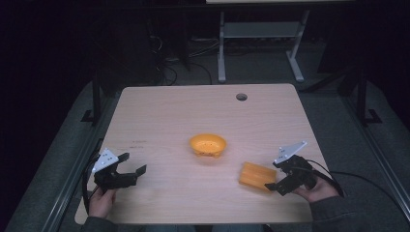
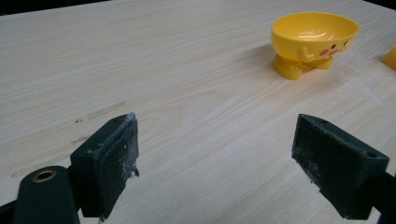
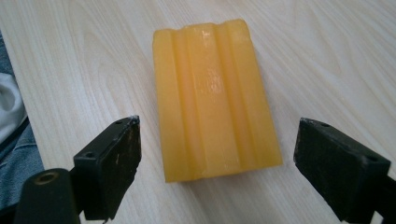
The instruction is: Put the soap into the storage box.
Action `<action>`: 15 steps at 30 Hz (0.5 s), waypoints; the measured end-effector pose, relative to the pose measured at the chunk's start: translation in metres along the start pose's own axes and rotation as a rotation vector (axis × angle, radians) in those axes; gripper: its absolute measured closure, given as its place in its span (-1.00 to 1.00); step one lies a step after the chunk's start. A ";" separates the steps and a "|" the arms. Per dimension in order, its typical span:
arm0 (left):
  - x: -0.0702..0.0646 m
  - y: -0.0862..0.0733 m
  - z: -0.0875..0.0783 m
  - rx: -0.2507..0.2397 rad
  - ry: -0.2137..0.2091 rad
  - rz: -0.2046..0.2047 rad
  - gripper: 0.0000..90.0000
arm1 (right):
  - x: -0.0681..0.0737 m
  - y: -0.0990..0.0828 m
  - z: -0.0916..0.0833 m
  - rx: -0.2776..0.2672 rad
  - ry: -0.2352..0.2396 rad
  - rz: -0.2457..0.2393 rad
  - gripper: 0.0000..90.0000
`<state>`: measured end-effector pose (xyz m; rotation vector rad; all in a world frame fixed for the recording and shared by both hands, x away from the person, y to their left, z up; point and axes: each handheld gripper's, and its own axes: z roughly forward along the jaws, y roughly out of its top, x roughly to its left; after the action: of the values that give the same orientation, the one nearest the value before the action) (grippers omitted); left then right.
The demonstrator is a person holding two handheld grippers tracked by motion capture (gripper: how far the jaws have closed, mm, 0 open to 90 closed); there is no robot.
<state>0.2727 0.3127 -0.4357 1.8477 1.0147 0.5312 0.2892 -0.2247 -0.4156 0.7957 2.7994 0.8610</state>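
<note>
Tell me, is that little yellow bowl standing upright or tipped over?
Upright: the yellow bowl stands on its small feet on the table, opening facing up.

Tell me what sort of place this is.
Probably a lab or recording workspace: a bare wooden table with a cable hole, loose cables on the dark floor behind it, and a metal desk frame beyond.

Yellow footed bowl (image 1: 208, 144) upright at table centre; ridged orange-yellow block (image 1: 256, 175) lying flat, well apart, front right.
</note>
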 end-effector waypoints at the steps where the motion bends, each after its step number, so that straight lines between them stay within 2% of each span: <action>1: 0.000 0.000 0.000 0.001 0.000 0.000 -0.69 | 0.000 0.001 0.001 0.001 0.001 -0.002 -0.68; 7: 0.000 0.000 0.000 0.005 -0.002 0.006 -0.69 | 0.000 0.007 0.007 0.011 0.006 -0.013 -0.68; 15: 0.000 0.000 0.000 0.000 -0.002 0.000 -0.69 | 0.001 0.015 0.020 0.050 0.006 -0.055 -0.68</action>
<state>0.2726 0.3127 -0.4355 1.8483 1.0136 0.5298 0.3002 -0.2040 -0.4235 0.7211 2.8440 0.7885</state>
